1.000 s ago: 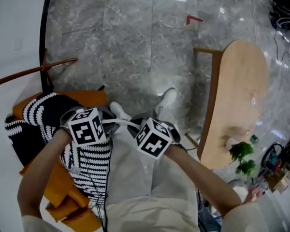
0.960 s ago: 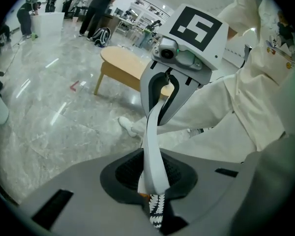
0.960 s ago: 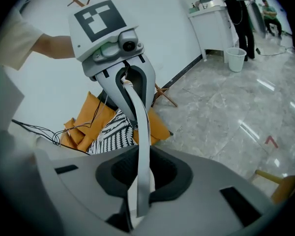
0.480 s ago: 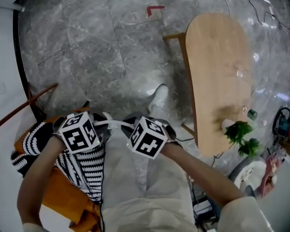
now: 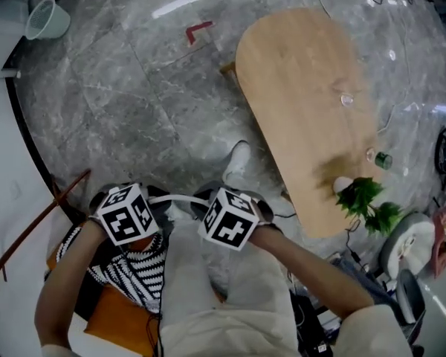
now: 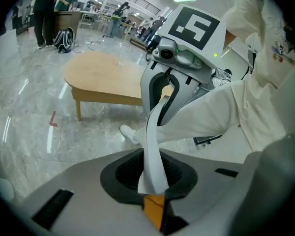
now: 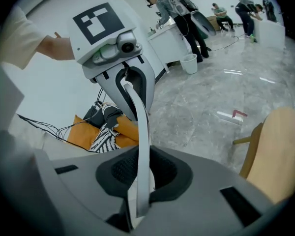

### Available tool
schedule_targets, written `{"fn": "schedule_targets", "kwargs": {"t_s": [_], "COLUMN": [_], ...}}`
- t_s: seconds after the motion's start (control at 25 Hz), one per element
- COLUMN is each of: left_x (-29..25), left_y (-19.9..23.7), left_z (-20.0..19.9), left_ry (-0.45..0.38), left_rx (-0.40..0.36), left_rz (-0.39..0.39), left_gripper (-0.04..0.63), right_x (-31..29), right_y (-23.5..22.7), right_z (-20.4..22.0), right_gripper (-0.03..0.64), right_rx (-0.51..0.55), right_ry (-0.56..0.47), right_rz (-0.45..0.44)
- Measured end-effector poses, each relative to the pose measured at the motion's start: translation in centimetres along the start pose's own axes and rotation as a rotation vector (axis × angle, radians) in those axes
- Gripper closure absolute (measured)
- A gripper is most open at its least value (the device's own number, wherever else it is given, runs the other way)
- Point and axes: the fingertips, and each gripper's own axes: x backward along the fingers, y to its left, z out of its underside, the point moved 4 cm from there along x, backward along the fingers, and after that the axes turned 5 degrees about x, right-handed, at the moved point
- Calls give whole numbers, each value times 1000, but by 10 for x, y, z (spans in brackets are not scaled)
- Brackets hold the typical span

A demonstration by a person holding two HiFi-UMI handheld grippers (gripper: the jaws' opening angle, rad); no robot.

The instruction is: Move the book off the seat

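Note:
The book [image 5: 175,196] is thin and pale. It hangs bowed between my two grippers, above the person's legs. In the head view my left gripper [image 5: 157,197] grips its left end and my right gripper [image 5: 201,201] its right end. The left gripper view shows the book edge-on as a grey-white strip [image 6: 152,146]. It runs from my left gripper's [image 6: 152,183] shut jaws up to the right gripper [image 6: 162,90]. In the right gripper view the book [image 7: 141,146] runs from my right gripper [image 7: 139,193] up to the left gripper [image 7: 129,85]. The orange seat [image 5: 113,320] lies at lower left.
A black-and-white striped throw [image 5: 134,272] lies on the seat. An oval wooden table [image 5: 305,103] stands on the marble floor, with a small plant [image 5: 368,203] and glass items at its right end. A green bucket [image 5: 48,17] stands far left. Cables and gear crowd the lower right.
Both grippers have carried the book away from the seat. In the head view the seat has slid to the lower left and the wooden table has come toward the centre.

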Motion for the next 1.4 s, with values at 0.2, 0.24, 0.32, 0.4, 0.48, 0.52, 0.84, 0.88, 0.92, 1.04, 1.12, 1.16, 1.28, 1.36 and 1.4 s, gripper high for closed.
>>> {"fn": "schedule_targets", "kwargs": {"t_s": [0.2,0.24,0.32,0.4,0.48,0.52,0.84,0.88,0.92,1.04,1.12,1.16,1.28,1.36,1.4], "left_x": [2,2,2,2,-1,-3,-24,-25,-26,-30,-34,-35,-37,-37,-38], "left_y": [19,22,28,34,39,42,59,61,62,68,72,74,80,87,91], "left_z": [-61,-73,-96,-117,-137,-146,-206,-214,-221,-243,-257,-264,-283,-295,-301], "left_ry": [23,25,32,33,27,25,47,48,48,46,44,42,33,23,19], "left_rx": [-45,-53,-70,-82,-90,-94,-145,-155,-162,-182,-194,-197,-200,-200,-198], "left_rz": [-1,-3,-7,-12,-13,-12,-1,0,0,-2,-1,1,7,6,5], "left_gripper": [545,545,545,545,545,545,545,545,545,545,545,545,545,545,545], "right_x": [43,52,69,84,97,103,136,141,146,159,168,172,186,196,200], "right_y": [-41,-48,-61,-74,-87,-94,-133,-137,-141,-155,-164,-168,-181,-192,-197], "right_z": [17,22,29,36,43,48,84,88,91,103,110,112,118,120,122], "right_gripper": [568,568,568,568,568,568,568,568,568,568,568,568,568,568,568], "right_rx": [-21,-27,-40,-50,-55,-55,-106,-114,-122,-152,-171,-175,-183,-185,-184], "right_ry": [-31,-36,-44,-49,-49,-48,-56,-56,-57,-61,-66,-71,-72,-64,-61], "right_rz": [17,20,29,44,58,64,92,102,110,128,144,154,172,181,184]}}
